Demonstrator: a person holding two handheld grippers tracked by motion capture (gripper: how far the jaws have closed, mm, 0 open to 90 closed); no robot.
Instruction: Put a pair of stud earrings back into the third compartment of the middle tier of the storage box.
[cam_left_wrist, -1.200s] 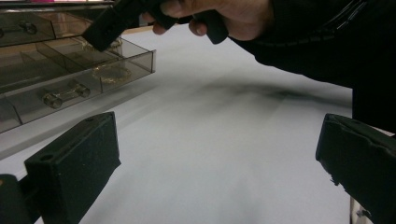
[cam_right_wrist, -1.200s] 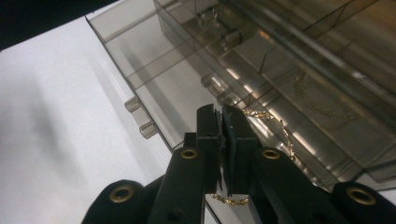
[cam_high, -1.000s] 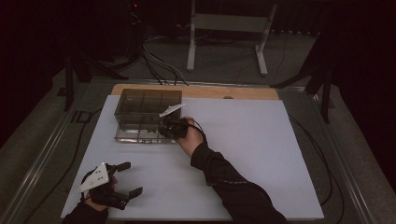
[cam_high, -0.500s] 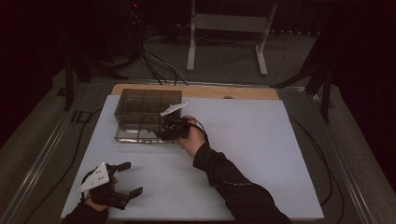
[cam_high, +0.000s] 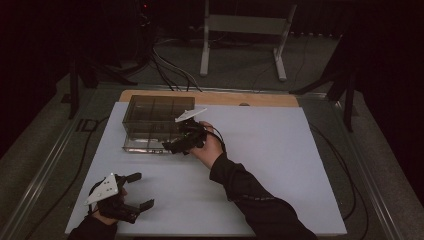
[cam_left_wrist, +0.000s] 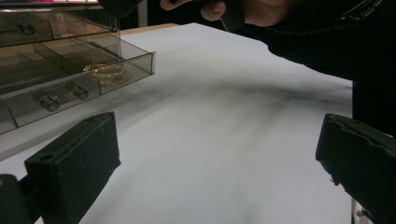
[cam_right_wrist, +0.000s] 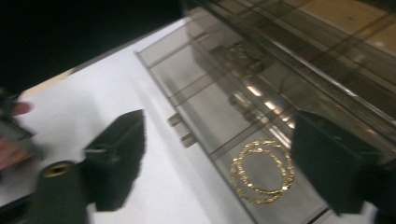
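The left gripper (cam_high: 131, 192) is held spread and empty at the near edge of the mat (cam_high: 310, 165). Farther off, the right gripper (cam_high: 176, 145) is poised wide apart over the pulled-out drawer (cam_right_wrist: 219, 126). The gold chain (cam_right_wrist: 261, 171), coiled in the end compartment, lies directly between its jaws, so the right is nearer.

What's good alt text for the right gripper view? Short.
A gold chain lies coiled in the end compartment of a pulled-out clear smoky drawer, seen between the two wide-open black jaws of the right hand-held gripper. The drawer belongs to a transparent organizer box sitting on a white table surface; the image is slightly motion-blurred.
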